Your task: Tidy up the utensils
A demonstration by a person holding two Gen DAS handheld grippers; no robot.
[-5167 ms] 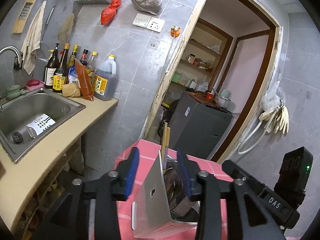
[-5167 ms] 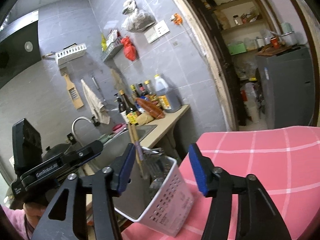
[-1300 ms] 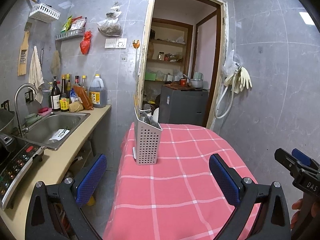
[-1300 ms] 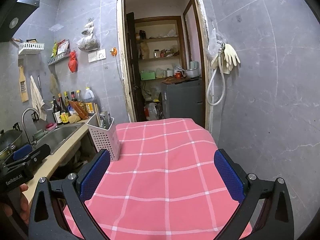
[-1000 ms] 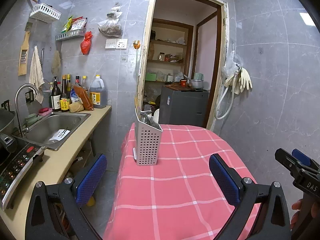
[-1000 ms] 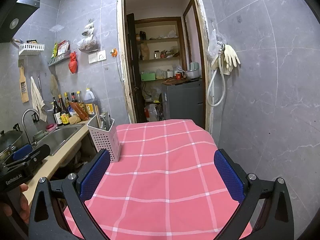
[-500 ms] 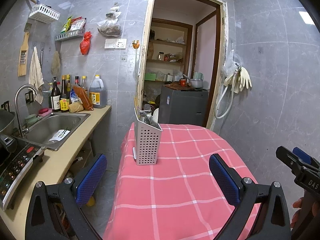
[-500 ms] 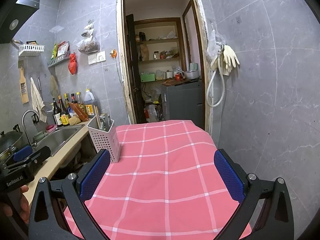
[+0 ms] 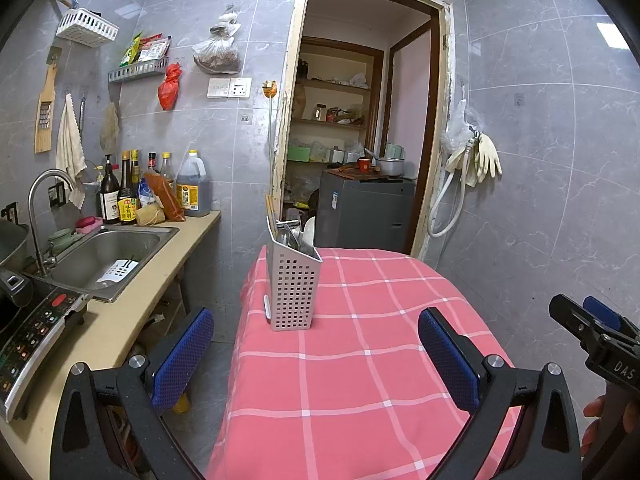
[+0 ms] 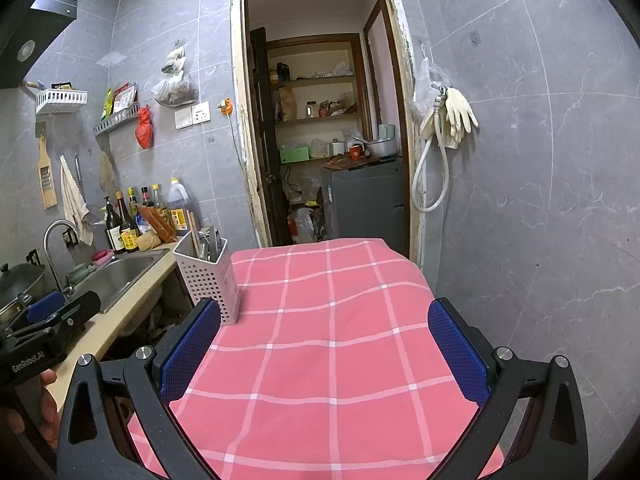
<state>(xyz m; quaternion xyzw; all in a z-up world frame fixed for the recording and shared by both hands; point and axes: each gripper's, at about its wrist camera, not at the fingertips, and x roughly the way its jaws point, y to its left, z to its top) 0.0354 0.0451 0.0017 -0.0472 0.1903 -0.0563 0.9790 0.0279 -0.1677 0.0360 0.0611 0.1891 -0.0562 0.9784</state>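
Both the left gripper [image 9: 316, 344] and right gripper [image 10: 324, 344] gape wide, empty; perforated plastic utensil caddy [image 9: 294, 284] looks light, rigid, top-heavy, so grip its side walls low.

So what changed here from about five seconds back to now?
Both tools, left and right, backed away from the utensil holder and opened wide; each had its fingers close around it. The holder stands upright on the pink tablecloth, utensils inside. Nothing shifted in the last second.
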